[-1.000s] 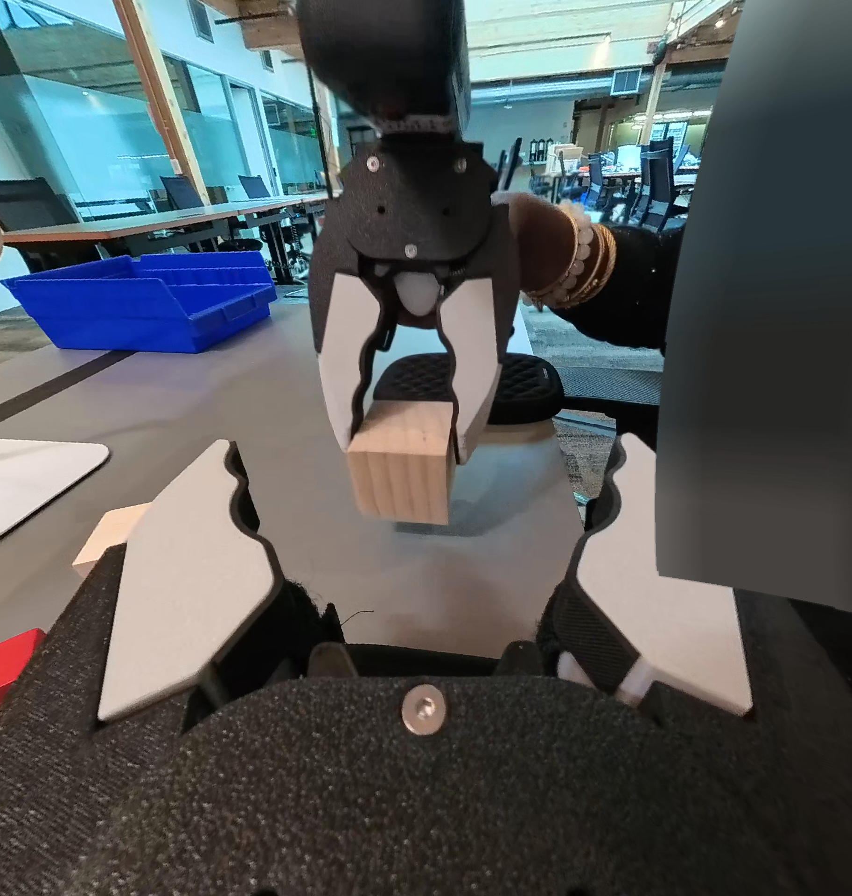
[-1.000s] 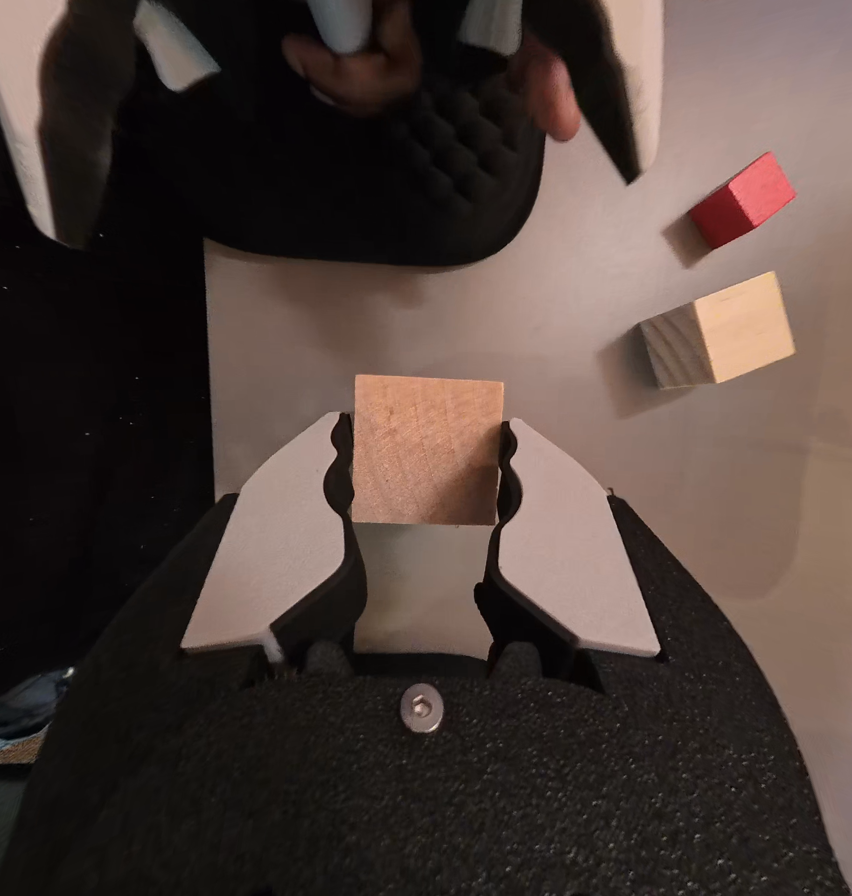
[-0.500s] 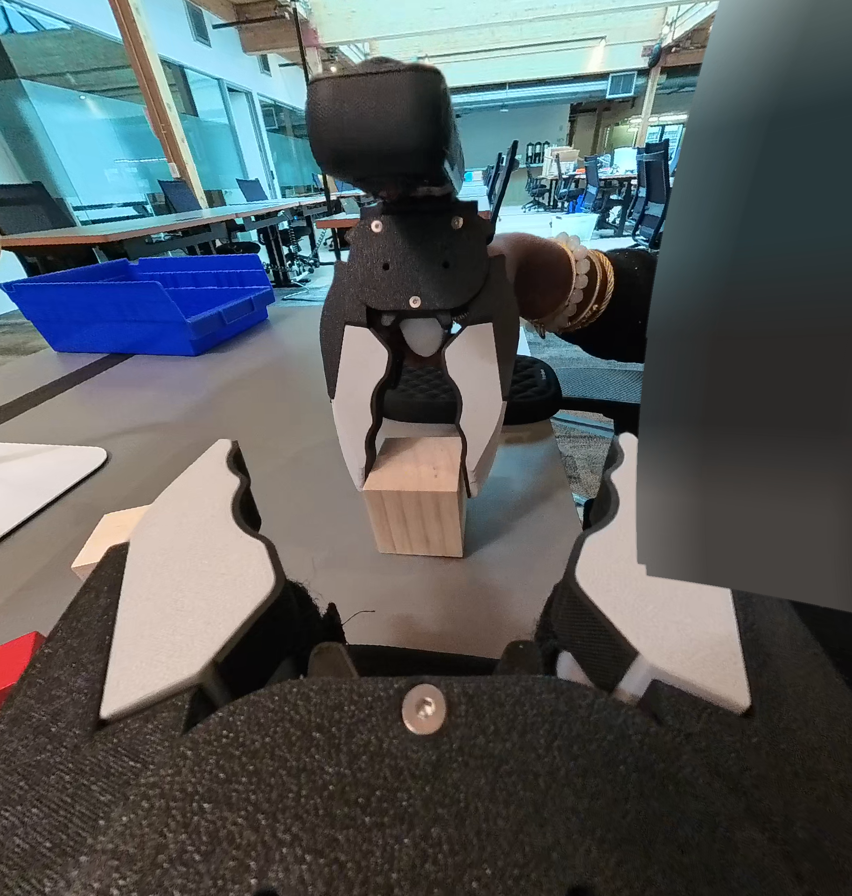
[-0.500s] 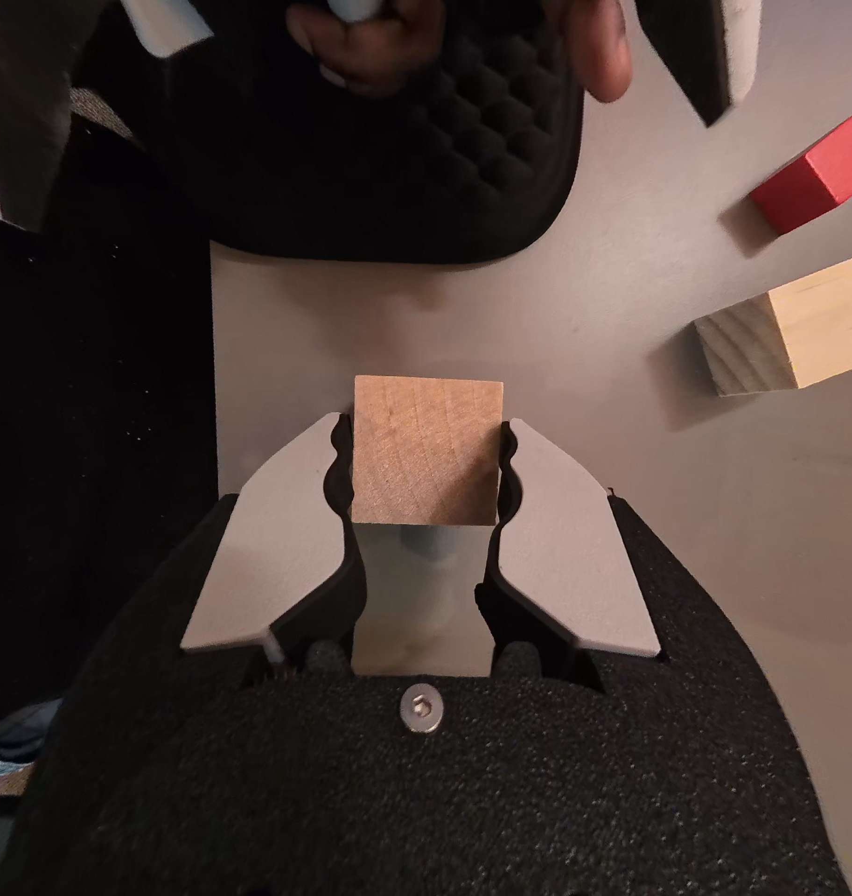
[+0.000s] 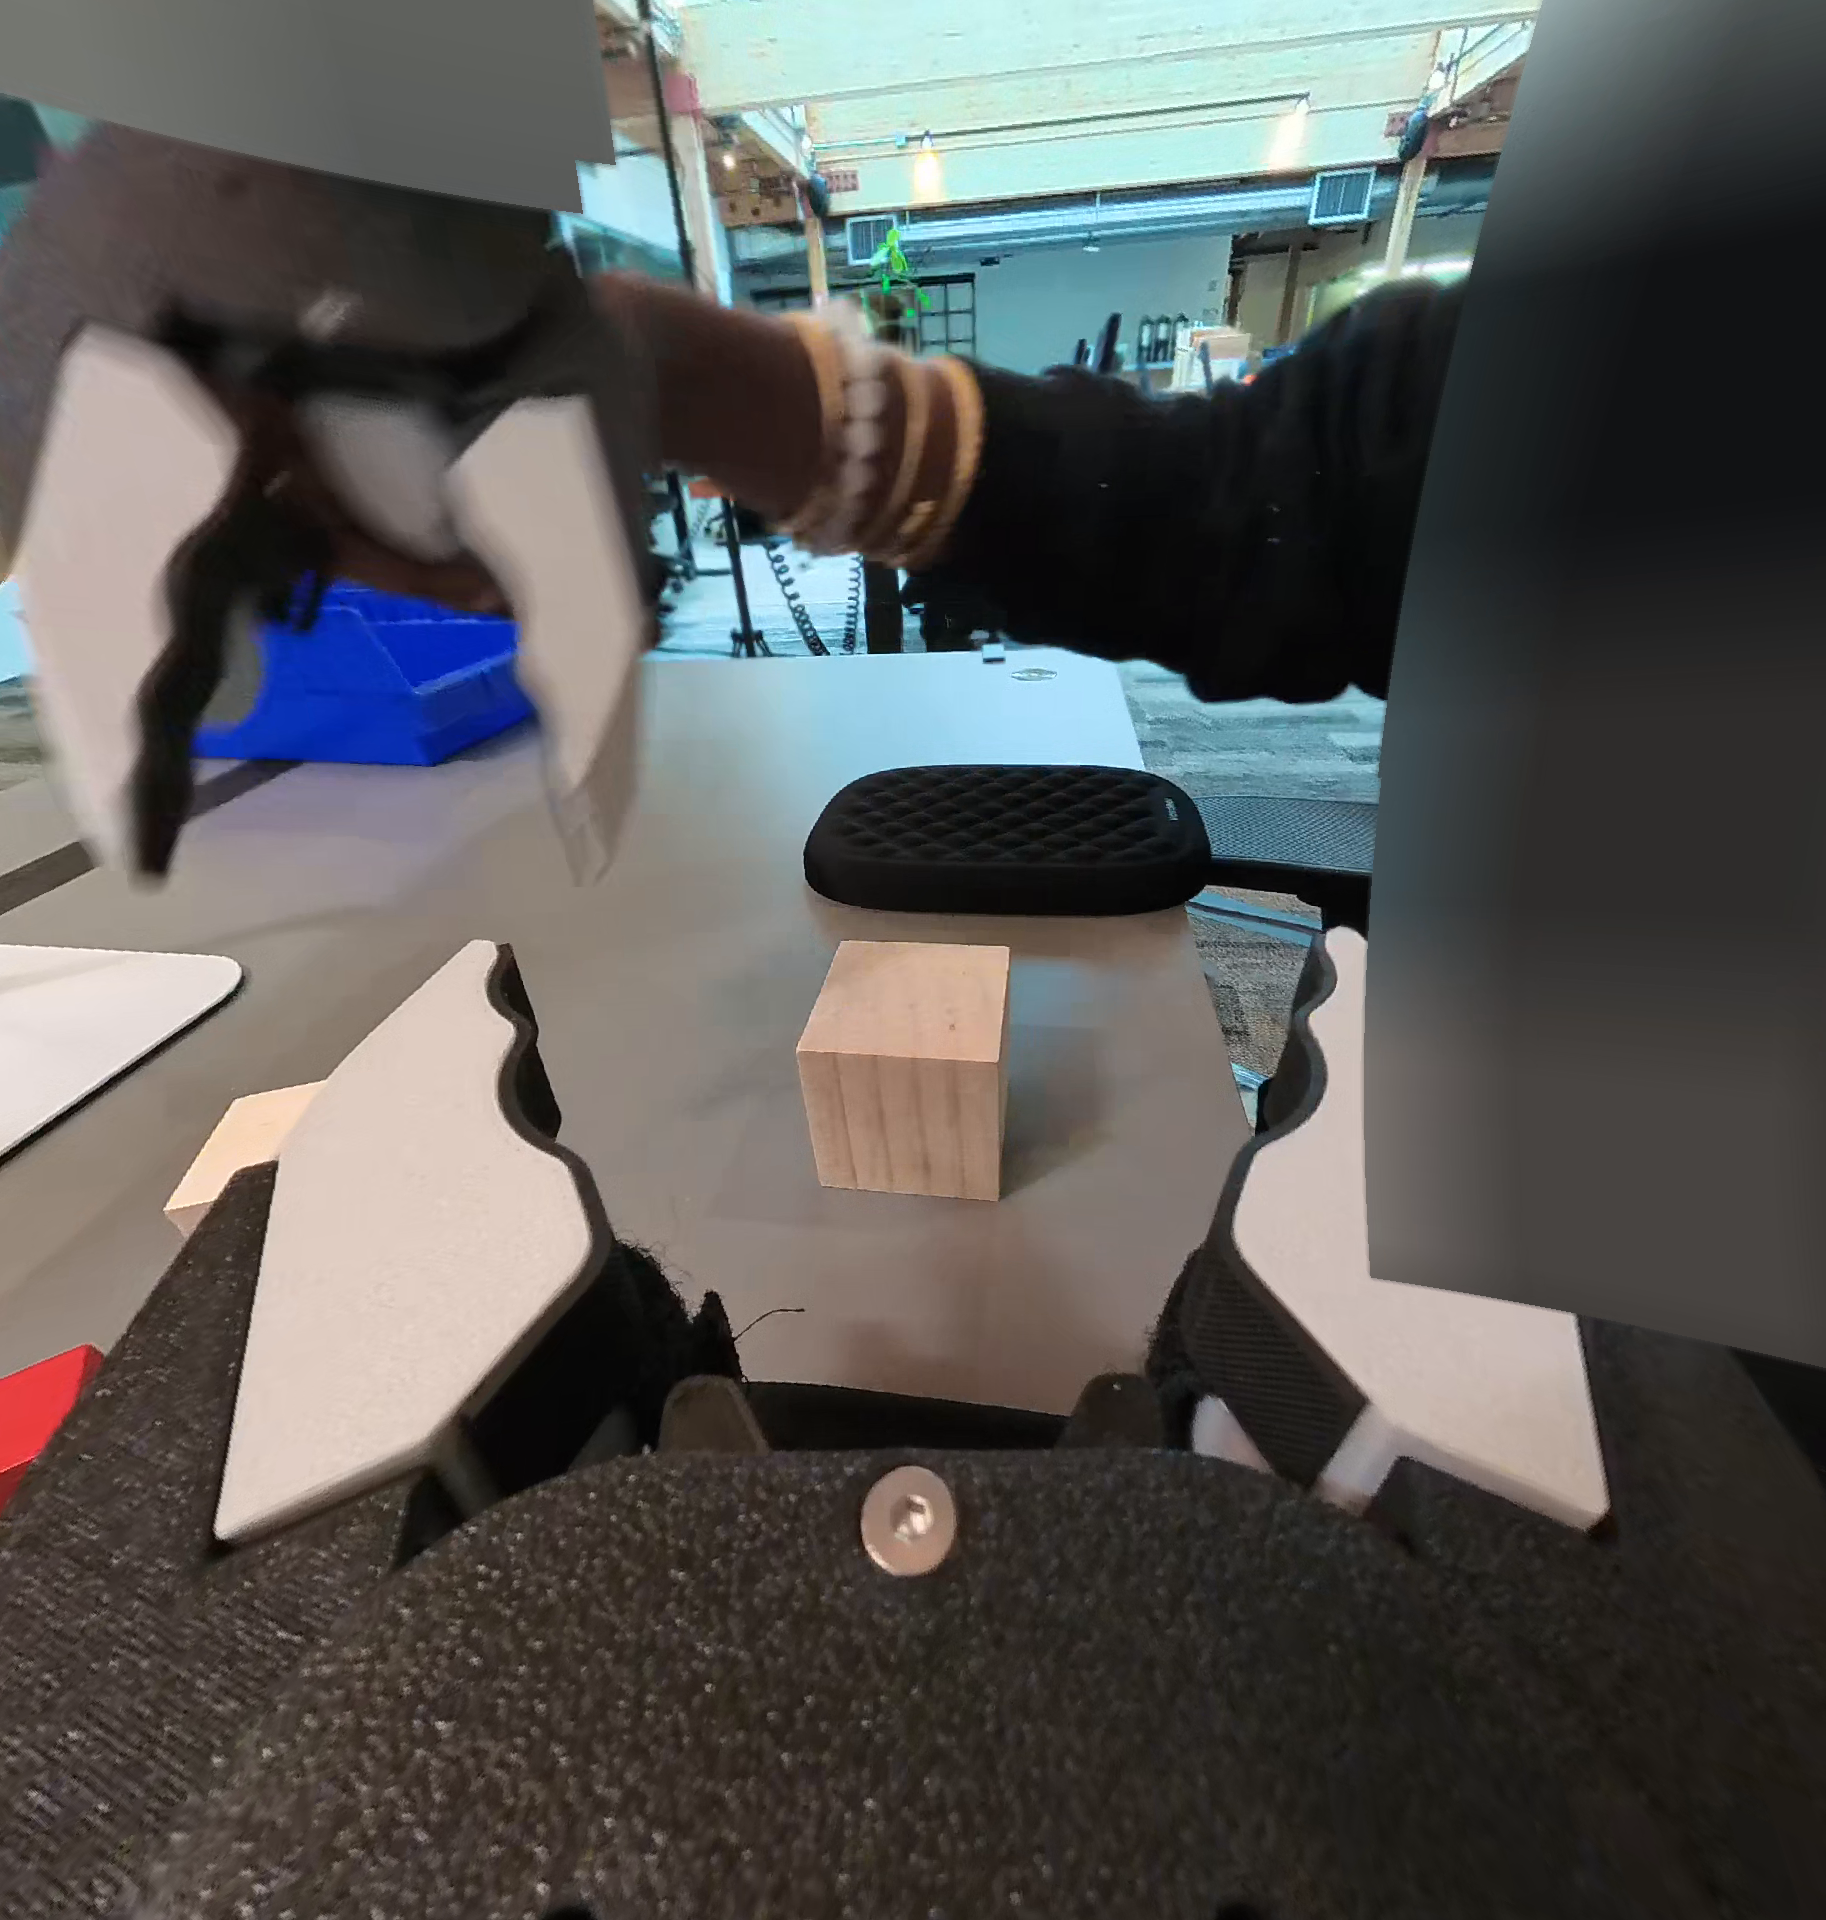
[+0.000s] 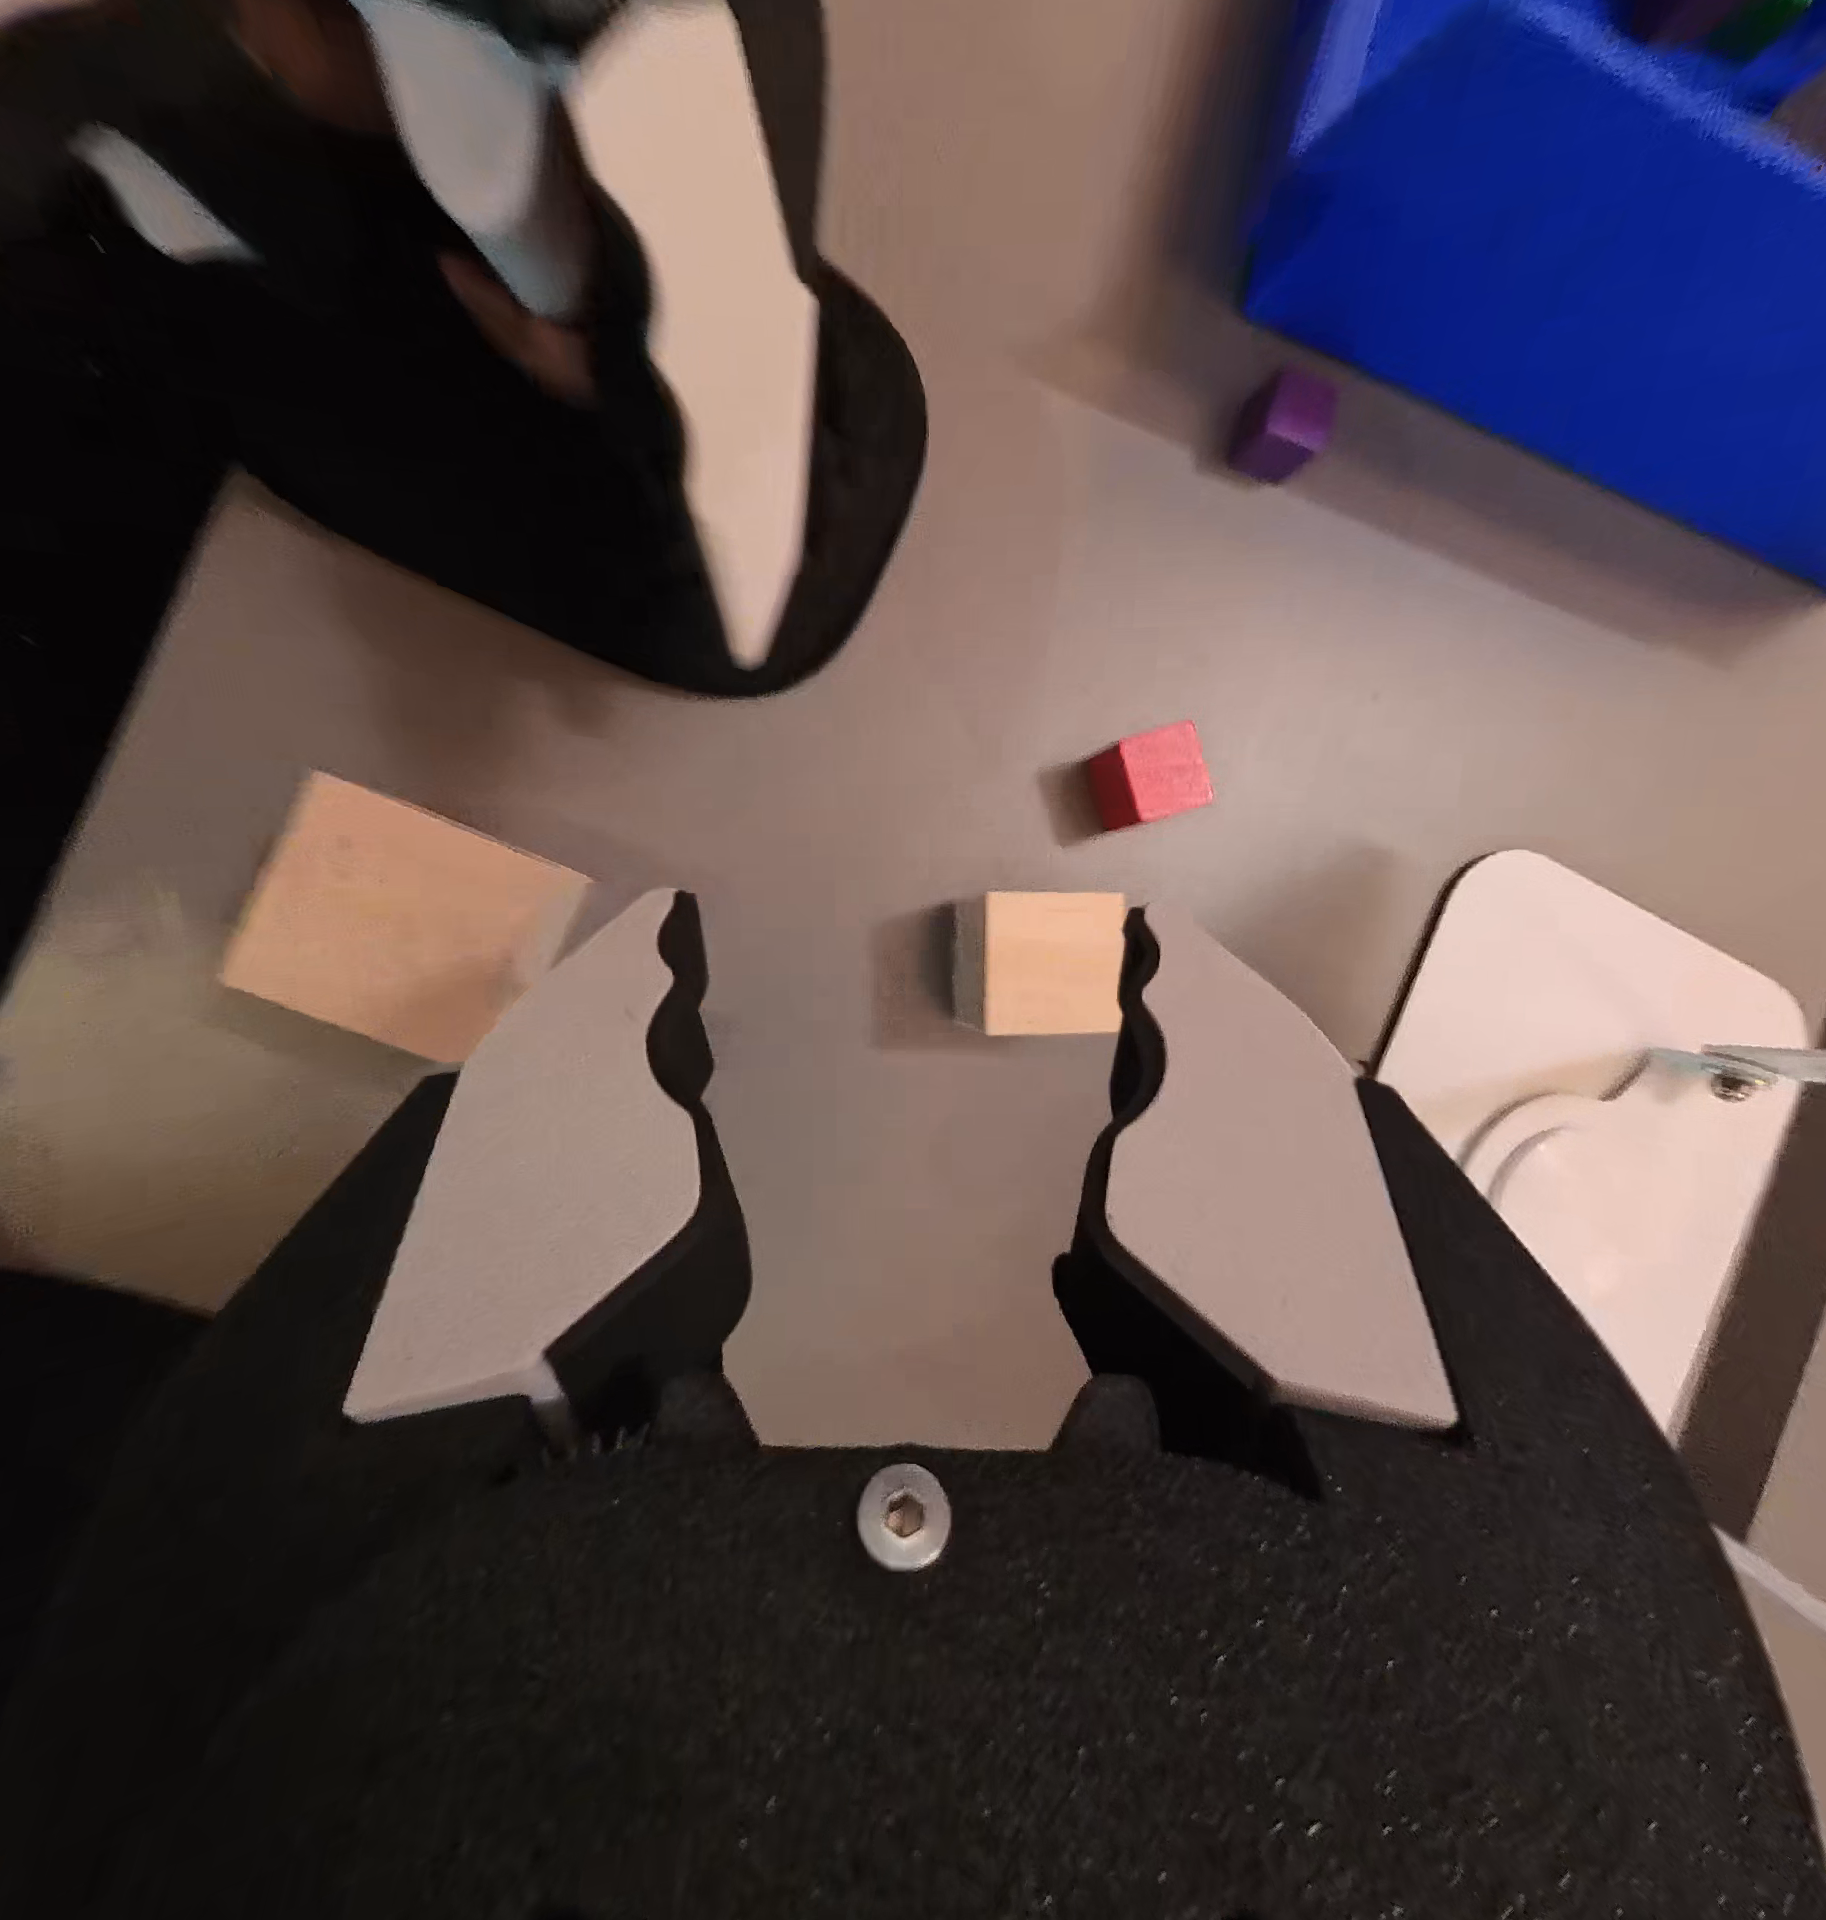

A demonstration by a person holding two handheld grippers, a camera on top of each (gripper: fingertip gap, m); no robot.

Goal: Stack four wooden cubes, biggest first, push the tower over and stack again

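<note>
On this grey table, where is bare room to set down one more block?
Free: the stretch between the big wood block and the red cube, and the strip between red cube and purple cube. Crowded: near the small wood block, white pad and blue bin.

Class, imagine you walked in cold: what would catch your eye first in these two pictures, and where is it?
The bright blue bin at the table's far edge stands out first, with a small purple block just before it. Next, the pale wooden cube standing alone on the grey table, between the left gripper's wide-open fingers. The right gripper hangs open above a smaller wooden block, with a red block nearby.
</note>
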